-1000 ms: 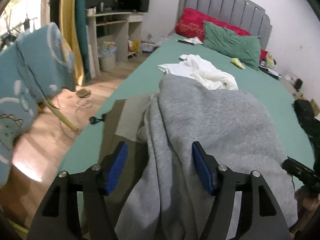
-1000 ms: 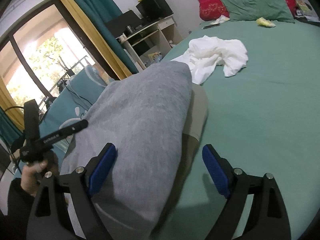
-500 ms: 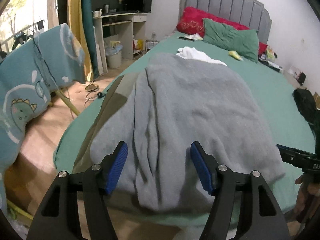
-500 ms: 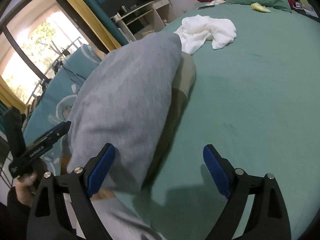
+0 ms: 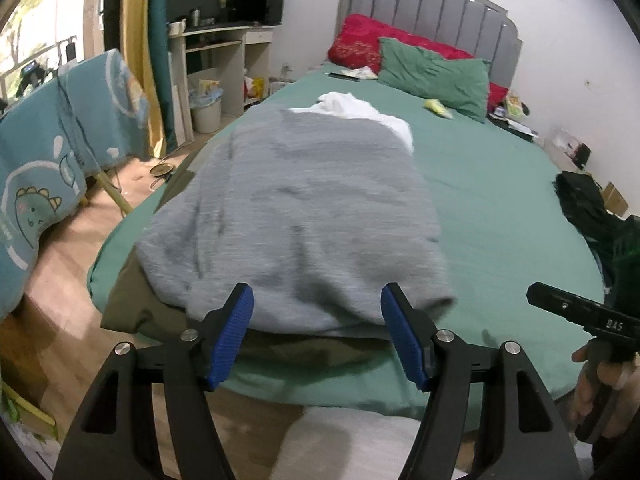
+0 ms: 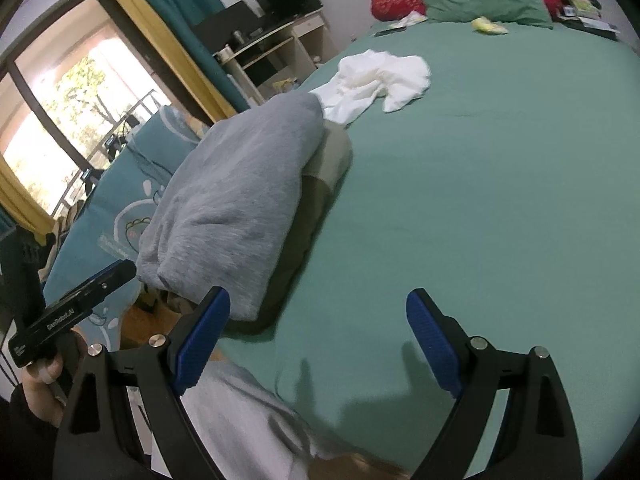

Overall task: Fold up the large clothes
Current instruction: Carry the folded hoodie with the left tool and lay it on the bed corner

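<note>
A folded grey sweatshirt (image 5: pixel 304 216) lies on an olive garment (image 5: pixel 152 312) at the near left corner of the green bed (image 5: pixel 488 208). My left gripper (image 5: pixel 316 338) is open and empty, held just off the bed's near edge in front of the grey pile. In the right wrist view the grey sweatshirt (image 6: pixel 236 204) and olive garment (image 6: pixel 316 196) lie to the left. My right gripper (image 6: pixel 316 340) is open and empty above the bare sheet near the bed's edge (image 6: pixel 460 208). A crumpled white garment (image 6: pixel 376 80) lies beyond the grey pile.
Red (image 5: pixel 360 44) and green (image 5: pixel 436 72) pillows sit at the grey headboard. A teal dinosaur-print cloth (image 5: pixel 44 176) hangs on a rack to the left over wooden floor. A desk (image 5: pixel 216 64) stands behind it. Dark clothing (image 5: pixel 588 204) lies at the bed's right edge.
Both grippers have pulled back from the grey sweatshirt toward the bed's near edge. The sweatshirt now lies flat and folded on the olive garment, farther from both grippers.
</note>
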Tool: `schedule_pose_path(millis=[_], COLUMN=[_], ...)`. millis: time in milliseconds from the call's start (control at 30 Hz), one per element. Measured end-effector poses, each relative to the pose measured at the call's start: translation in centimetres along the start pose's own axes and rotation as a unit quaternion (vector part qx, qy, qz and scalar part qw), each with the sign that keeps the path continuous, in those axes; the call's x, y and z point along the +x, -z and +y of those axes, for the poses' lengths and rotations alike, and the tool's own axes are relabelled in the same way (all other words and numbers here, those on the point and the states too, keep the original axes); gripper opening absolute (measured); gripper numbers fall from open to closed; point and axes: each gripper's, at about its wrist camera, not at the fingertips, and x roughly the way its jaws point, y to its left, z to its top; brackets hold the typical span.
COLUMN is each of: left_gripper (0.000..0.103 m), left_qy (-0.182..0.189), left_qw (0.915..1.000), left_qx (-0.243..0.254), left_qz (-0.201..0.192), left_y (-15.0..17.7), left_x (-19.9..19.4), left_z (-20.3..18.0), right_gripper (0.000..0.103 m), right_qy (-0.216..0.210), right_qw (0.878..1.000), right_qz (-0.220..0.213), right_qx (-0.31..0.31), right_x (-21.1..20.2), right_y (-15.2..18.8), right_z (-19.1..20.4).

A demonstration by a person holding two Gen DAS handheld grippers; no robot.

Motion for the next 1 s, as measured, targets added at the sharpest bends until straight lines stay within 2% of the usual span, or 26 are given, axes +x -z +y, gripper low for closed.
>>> schedule_pose_path(millis=[567, 733, 933, 1000], left_gripper=[0.070, 0.070, 0.070, 0.070], left_qy=[0.050, 0.060, 0.085, 0.091], left_qw=[0.9976, 0.9962, 0.9927, 0.9919], left_qx=[0.047, 0.060, 0.084, 0.088], left_qz=[0.004, 0.021, 0.017, 0.004], left_y=[0.5, 0.3, 0.0, -0.1], left_x=[-1.6, -1.6, -2.7, -3.4], left_z=[-11.3, -15.0, -19.5, -20.8], right_gripper=[0.090, 0.090, 0.090, 0.090], right_qy=[0.035, 0.046, 0.072, 0.085], right_qw=[0.995, 0.993, 0.989, 0.987], right_qz=[-0.063, -0.073, -0.099, -0.108], right_qx=[0.062, 0.075, 0.085, 0.087], right_x=[-9.5, -12.1, -16.1, -17.6], right_y=[0.5, 0.5, 0.4, 0.3], right_z=[-7.7, -10.3, -13.2, -14.2])
